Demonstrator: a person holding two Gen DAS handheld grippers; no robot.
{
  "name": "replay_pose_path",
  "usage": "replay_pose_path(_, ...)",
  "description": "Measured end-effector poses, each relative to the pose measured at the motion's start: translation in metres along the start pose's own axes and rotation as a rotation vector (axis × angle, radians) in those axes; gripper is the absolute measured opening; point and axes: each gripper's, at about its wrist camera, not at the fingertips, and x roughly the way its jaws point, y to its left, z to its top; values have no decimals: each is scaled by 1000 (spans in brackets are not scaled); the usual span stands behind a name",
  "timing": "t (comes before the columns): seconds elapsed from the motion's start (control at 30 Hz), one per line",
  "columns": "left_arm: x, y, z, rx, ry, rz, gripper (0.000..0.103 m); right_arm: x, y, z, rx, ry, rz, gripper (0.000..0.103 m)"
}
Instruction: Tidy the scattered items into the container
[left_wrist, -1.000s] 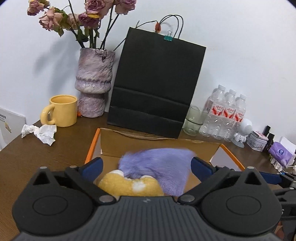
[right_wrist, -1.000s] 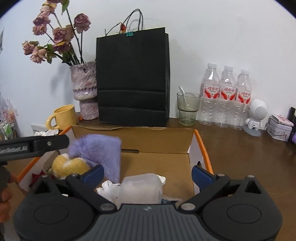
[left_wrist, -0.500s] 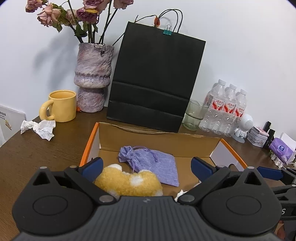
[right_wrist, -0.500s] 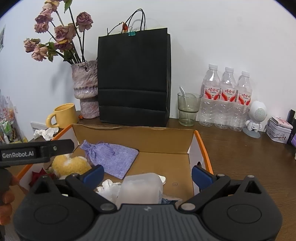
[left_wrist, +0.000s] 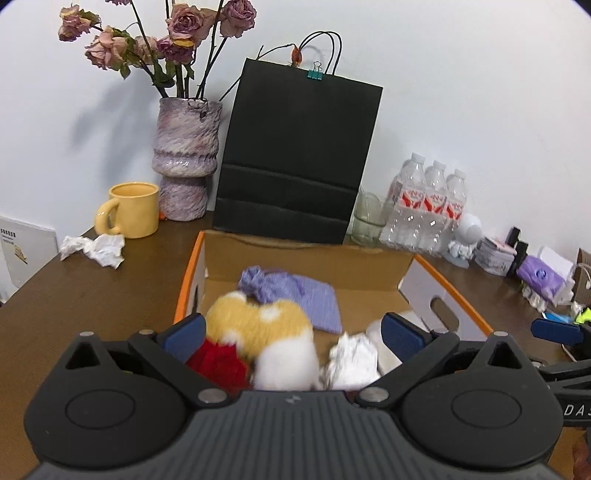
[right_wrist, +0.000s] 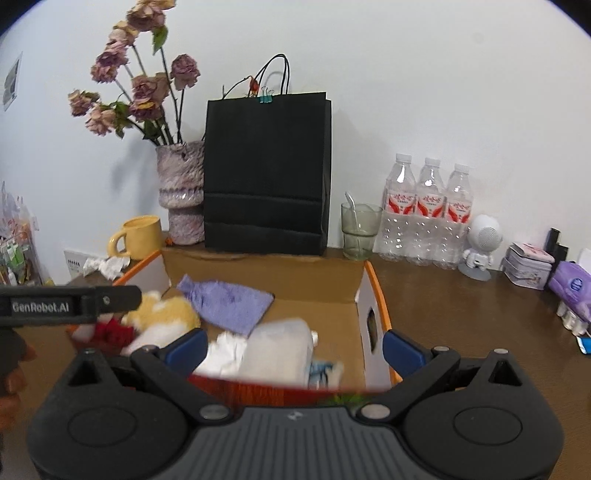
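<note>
Currently, by label:

Left gripper (left_wrist: 291, 330): fingers spread wide, nothing between them, hovering above the near edge of the box at lower centre of the left wrist view.

Right gripper (right_wrist: 295, 343): likewise spread and empty, low centre of its own view, over the box's near right part.

Cardboard box (left_wrist: 314, 254): open-topped, orange-rimmed, centre of frame, in front of the black paper bag (left_wrist: 295, 155).

Purple pouch (left_wrist: 295, 295): lies flat on the box floor toward the back, its gathered neck touching the plush toy (left_wrist: 258, 325).

Plush toy: yellow, white and red, in the box's near left corner.

Other contents: a crumpled white tissue (left_wrist: 351, 360) and a pale plastic container (right_wrist: 277, 349) near the front.

Left outside: a crumpled paper (left_wrist: 94, 249) on the brown table (left_wrist: 74, 295), mid-left, just beside the yellow mug (left_wrist: 131, 214).

Handling of the paper: probably very light, soft and crushable; it should deform instead of slipping, so a pinch across its bulkiest fold seems best, closing fully.

Risk: a loose corner may tear or unfold if grabbed alone.

Progress: most items appear boxed; the paper looks like the remaining scattered piece.
</note>
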Motion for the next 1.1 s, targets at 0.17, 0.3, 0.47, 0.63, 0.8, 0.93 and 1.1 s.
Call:
replay_pose_path(0.17, -29, 5, -19, 10, 17, 6, 103, -23, 3, -26, -2, 27, -5, 101)
replay_pose_path(0.3, -46, 10, -33, 4, 37, 13, 103, -42, 2, -48, 18, 42, -9, 101)
replay_pose_path(0.47, -66, 14, -53, 2, 61, 15, 103, -60, 2, -75, 41, 71, -4, 101)
replay_pose_path(0.63, -72, 10, -73, 40, 101, -3, 103, -66, 6, -95, 33, 102, -16, 101)
replay_pose_path(0.8, -70, 0, -89, 109, 134, -7, 103, -68, 3, -103, 55, 115, -22, 101)
replay_pose_path(0.93, -62, -2, -98, 132, 162, 1, 103, -65, 1, -107, 66, 129, -25, 101)
replay_pose_path(1.1, -58, -7, -104, 176, 149, 2, 102, -60, -1, -112, 74, 147, -31, 101)
